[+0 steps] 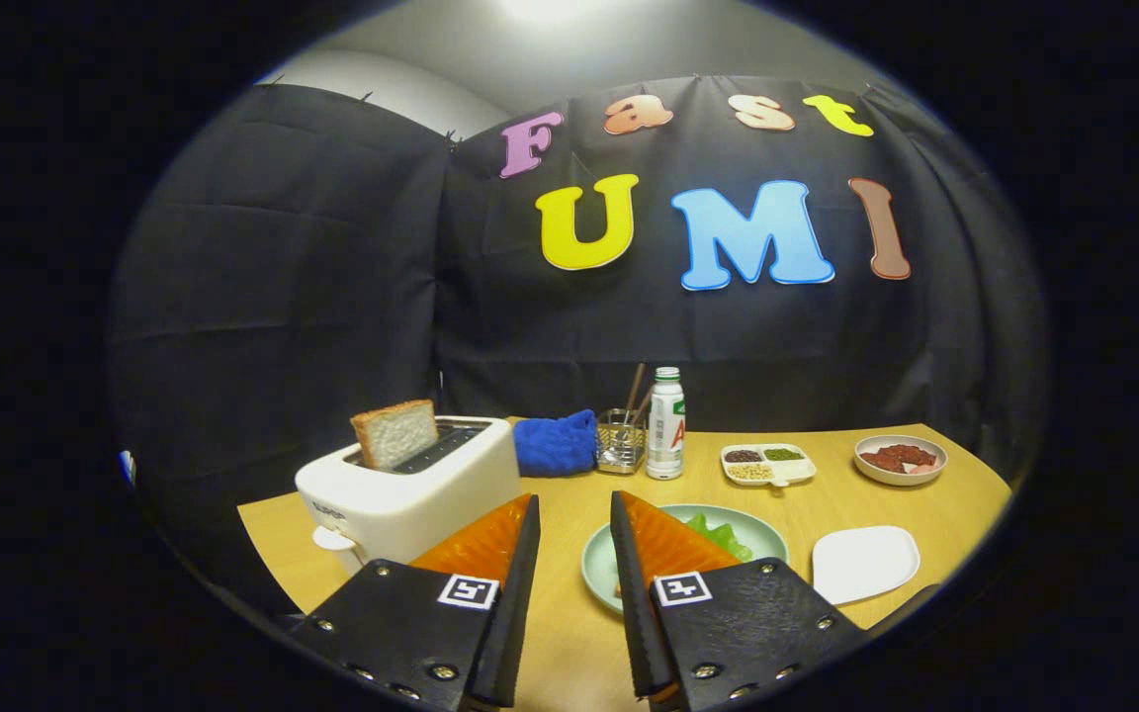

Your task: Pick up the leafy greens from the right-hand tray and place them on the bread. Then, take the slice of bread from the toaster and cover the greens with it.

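Observation:
My gripper [574,506] is open above the wooden table [569,613], nothing between its fingers. A pale green plate [762,534] lies just ahead, partly hidden behind the right finger. Leafy greens [718,534] rest on that plate; any bread beneath them is hidden by the finger. A white toaster [411,489] stands beyond the left finger. A slice of bread [394,432] sticks up out of its slot. To the right of the green plate lies a white square tray [864,562], bare on top.
At the back of the table sit a blue cloth [556,443], a wire holder with sticks [621,440], a white bottle [666,423], a divided dish of beans [767,463] and a bowl of red pieces [900,459]. The table's edge curves close behind the toaster.

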`<control>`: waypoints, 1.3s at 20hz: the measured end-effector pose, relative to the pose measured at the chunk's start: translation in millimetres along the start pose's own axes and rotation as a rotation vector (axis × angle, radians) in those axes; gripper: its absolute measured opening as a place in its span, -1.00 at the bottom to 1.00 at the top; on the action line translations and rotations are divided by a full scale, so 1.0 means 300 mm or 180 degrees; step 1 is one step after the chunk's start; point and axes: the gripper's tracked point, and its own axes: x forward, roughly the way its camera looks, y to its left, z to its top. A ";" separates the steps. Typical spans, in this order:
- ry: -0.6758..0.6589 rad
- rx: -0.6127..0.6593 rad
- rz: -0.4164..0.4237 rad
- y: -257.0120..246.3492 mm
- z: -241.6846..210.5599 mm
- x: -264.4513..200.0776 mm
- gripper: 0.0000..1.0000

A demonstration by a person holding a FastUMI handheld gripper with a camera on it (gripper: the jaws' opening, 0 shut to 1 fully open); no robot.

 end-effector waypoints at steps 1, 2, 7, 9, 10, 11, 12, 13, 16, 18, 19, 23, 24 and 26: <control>-0.0004 0.0010 0.0088 0.057 0.016 0.010 -0.14; -0.0027 0.0025 0.0155 0.108 0.036 0.023 -0.14; -0.0110 -0.0144 0.0322 0.297 0.078 0.077 -0.14; -0.0093 -0.0138 0.0344 0.336 0.079 0.100 -0.14; -0.0084 -0.0131 0.0356 0.354 0.080 0.110 -0.14; -0.0077 -0.0130 0.0353 0.366 0.085 0.122 -0.14; -0.0072 -0.0135 0.0333 0.376 0.089 0.131 -0.14; -0.0067 -0.0137 0.0322 0.390 0.094 0.139 -0.14; -0.0031 -0.0158 0.0301 0.436 0.090 0.179 -0.14; 0.0026 -0.0179 0.0280 0.461 0.075 0.212 -0.14; 0.0053 -0.0195 0.0257 0.470 0.067 0.225 -0.14; 0.0128 -0.0273 0.0113 0.485 0.041 0.277 -0.14; 0.0155 -0.0281 0.0110 0.492 0.031 0.290 -0.14; 0.0124 -0.0308 0.0070 0.493 0.038 0.314 -0.13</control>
